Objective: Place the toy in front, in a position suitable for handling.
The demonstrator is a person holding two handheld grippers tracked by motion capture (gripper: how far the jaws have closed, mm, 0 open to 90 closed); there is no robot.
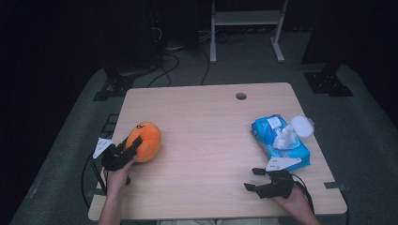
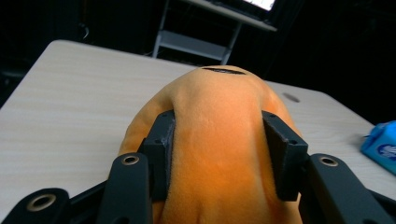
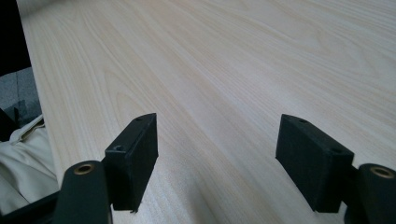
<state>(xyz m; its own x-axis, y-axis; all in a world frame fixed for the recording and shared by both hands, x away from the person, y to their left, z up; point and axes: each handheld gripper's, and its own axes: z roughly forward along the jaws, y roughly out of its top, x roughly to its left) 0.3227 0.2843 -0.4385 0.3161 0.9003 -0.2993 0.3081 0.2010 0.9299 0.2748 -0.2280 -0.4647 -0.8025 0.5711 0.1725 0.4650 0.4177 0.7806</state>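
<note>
An orange plush toy (image 1: 145,140) with a black mark on top sits at the left side of the wooden table (image 1: 206,122). My left gripper (image 1: 133,146) is shut on its near end. In the left gripper view the pads (image 2: 161,149) press into the plush toy's (image 2: 219,93) soft sides. My right gripper (image 1: 252,179) rests near the front right of the table, jaws pointing left and open. In the right gripper view nothing lies between the gripper's (image 3: 217,149) pads, just bare wood.
A blue pack of wet wipes (image 1: 280,140) with its white lid (image 1: 301,125) flipped open lies at the right edge, just behind my right hand. A cable hole (image 1: 241,96) sits near the far edge. Beyond the table are cables and a white frame (image 1: 246,18) on the floor.
</note>
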